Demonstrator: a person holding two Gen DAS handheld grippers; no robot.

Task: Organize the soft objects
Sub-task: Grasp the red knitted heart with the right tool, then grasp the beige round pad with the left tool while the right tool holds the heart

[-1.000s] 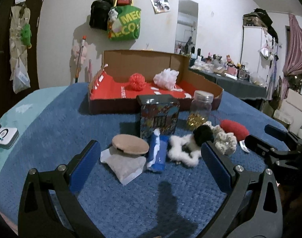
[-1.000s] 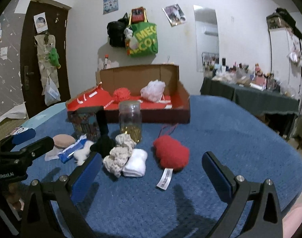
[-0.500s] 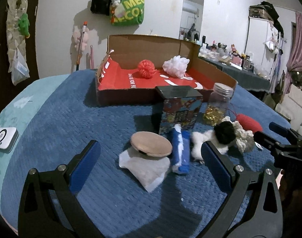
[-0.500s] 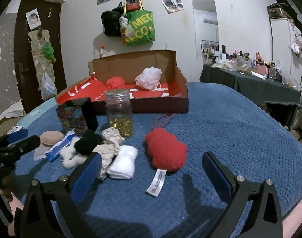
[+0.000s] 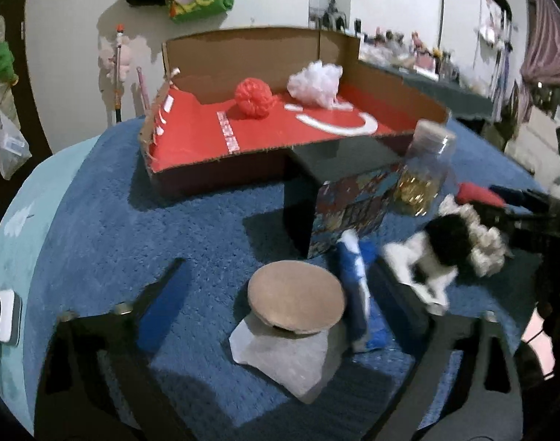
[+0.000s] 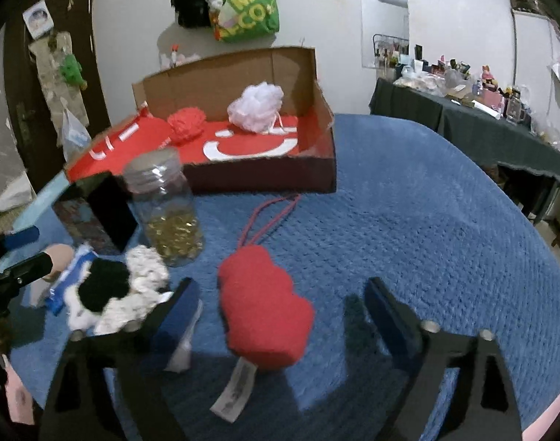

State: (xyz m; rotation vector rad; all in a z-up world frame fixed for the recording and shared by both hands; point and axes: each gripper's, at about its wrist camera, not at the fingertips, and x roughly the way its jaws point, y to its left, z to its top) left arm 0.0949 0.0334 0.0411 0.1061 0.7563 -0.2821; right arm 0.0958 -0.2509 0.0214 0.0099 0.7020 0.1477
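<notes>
Both sets of tongs are closing in but pinch nothing yet. The right tongs (image 6: 280, 316) straddle the red plush heart (image 6: 265, 316) on the blue blanket (image 6: 427, 239); the left tongs (image 5: 276, 297) bracket the tan puff (image 5: 295, 301). Next, I'd say, squeeze and lift. At eleven o'clock beyond the heart, a glass jar (image 6: 166, 205) blocks the way. At twelve, the cardboard box (image 6: 265, 180) holds two mesh balls.

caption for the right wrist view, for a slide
Open right tool straddles a red plush heart on the blue blanket, box behind.
</notes>
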